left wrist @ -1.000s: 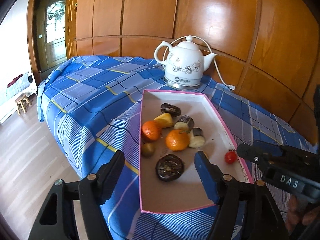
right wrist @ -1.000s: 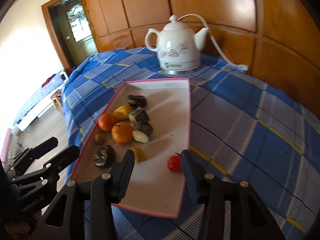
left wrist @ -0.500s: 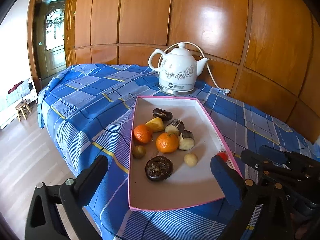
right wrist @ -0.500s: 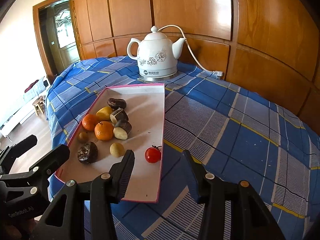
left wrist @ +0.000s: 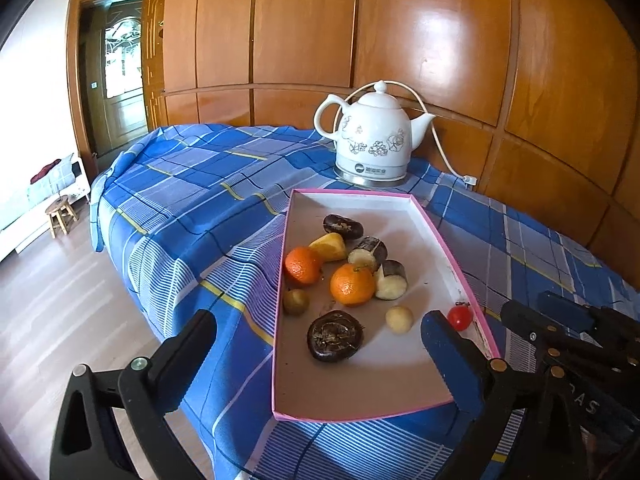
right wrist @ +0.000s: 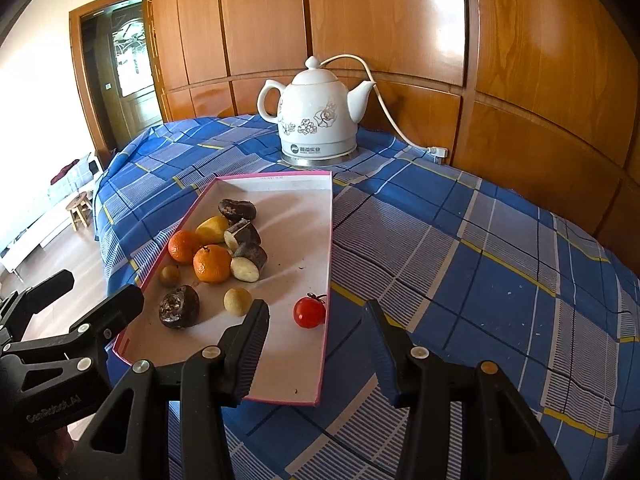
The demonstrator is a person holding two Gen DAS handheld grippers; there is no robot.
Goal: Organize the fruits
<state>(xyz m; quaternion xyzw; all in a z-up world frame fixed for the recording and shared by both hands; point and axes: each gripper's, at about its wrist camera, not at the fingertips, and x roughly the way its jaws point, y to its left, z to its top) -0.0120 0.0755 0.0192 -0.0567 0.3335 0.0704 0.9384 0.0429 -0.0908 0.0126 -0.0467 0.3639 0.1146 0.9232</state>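
A pink-rimmed shallow box (left wrist: 360,408) (right wrist: 280,394) lies on the blue plaid cloth and holds the fruit. In it are two oranges (left wrist: 352,284) (right wrist: 211,263), a cherry tomato (left wrist: 459,317) (right wrist: 309,311) by its right rim, a small pale round fruit (left wrist: 399,319) (right wrist: 237,301), a dark shrivelled fruit (left wrist: 335,335) (right wrist: 179,306), a small green fruit (left wrist: 296,301), a yellow piece (left wrist: 329,246) and dark-skinned cut pieces (left wrist: 390,279). My left gripper (left wrist: 320,354) is open and empty, back from the box's near end. My right gripper (right wrist: 316,344) is open and empty, just short of the tomato.
A white ceramic electric kettle (left wrist: 374,142) (right wrist: 318,120) with its cord stands behind the box against the wood-panelled wall. The cloth drops off at the left to a wooden floor with a small stool (left wrist: 60,210). Bare cloth (right wrist: 480,264) lies right of the box.
Both grippers have drawn back and up from the box. The left jaws have opened wider. The pale round fruit, hidden before behind the fingers, now shows. The fruit has not moved.
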